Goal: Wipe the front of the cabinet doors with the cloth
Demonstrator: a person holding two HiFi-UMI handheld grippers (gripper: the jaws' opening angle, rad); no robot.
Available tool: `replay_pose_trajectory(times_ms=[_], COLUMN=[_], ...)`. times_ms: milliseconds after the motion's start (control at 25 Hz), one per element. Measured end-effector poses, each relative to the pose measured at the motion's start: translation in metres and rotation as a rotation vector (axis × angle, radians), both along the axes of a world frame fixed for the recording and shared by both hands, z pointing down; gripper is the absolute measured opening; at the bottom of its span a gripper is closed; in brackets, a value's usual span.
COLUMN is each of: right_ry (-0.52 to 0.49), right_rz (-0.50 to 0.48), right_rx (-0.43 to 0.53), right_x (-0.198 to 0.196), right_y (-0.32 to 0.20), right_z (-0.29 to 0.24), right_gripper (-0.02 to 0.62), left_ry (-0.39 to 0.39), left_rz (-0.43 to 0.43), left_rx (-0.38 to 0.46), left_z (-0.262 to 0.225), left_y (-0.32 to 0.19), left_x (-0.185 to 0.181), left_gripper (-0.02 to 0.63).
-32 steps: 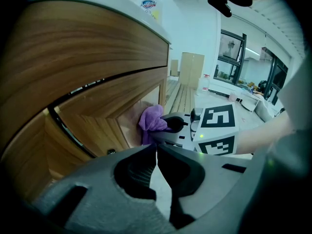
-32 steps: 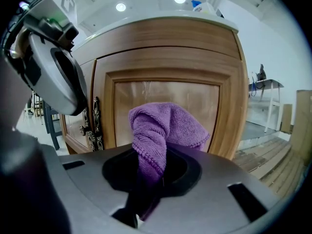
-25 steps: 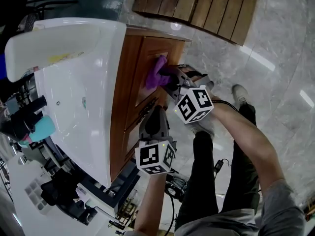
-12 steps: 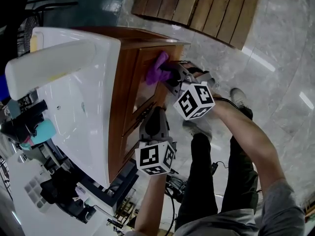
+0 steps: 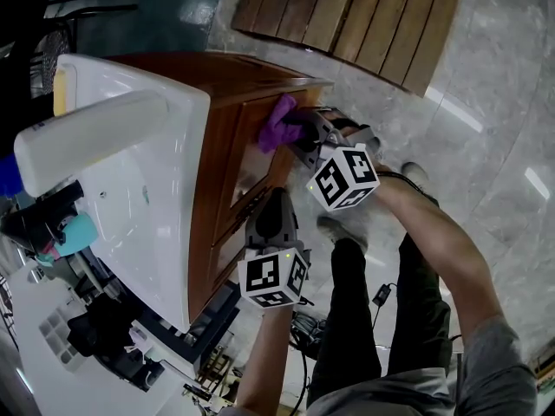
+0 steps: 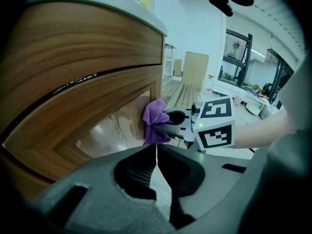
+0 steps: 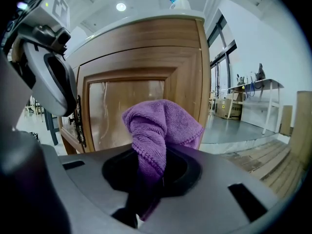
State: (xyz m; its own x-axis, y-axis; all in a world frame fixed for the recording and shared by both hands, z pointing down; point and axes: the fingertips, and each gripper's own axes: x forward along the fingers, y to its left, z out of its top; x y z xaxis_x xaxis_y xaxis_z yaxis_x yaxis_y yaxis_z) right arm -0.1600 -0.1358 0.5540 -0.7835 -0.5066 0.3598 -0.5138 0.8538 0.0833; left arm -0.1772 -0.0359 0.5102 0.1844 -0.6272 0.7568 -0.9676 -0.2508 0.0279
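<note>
Right gripper [image 5: 297, 133] is clamping its fingers on a purple microfibre cloth [image 7: 161, 126], with the bunched cloth sticking out past the fingertips. The cloth is pressing against the front of the brown wooden cabinet door [image 5: 247, 159], on the glossy inset panel near its outer frame edge, close to the cabinet's corner. Left gripper [image 6: 156, 156] is keeping its fingers together with nothing between them; it is hovering just beside the same cabinet front, lower along it and apart from the cloth. A dark metal handle [image 7: 77, 123] is showing on the door's edge. A white ceramic basin [image 5: 130, 189] is sitting on top of the cabinet. The person is standing on a grey marble floor [image 5: 486, 102].
</note>
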Motion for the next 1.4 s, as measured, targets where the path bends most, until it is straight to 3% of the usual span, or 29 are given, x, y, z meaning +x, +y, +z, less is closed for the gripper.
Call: replay_pose_trajectory(times_ms=[480, 1400], right_ry=[0.005, 0.013], right_rz=[0.074, 0.07], right_rx=[-0.015, -0.033], right_x=[0.032, 0.009], right_y=[-0.012, 0.089], right_z=[0.0, 0.007], right_gripper=[0.074, 0.074], left_ry=[0.018, 0.028], left_rz=[-0.019, 0.019], left_rx=[0.001, -0.001], left_z=[0.002, 0.002], left_y=[0.011, 0.081], left_x=[0.01, -0.016], left_gripper=[0.015, 0.015])
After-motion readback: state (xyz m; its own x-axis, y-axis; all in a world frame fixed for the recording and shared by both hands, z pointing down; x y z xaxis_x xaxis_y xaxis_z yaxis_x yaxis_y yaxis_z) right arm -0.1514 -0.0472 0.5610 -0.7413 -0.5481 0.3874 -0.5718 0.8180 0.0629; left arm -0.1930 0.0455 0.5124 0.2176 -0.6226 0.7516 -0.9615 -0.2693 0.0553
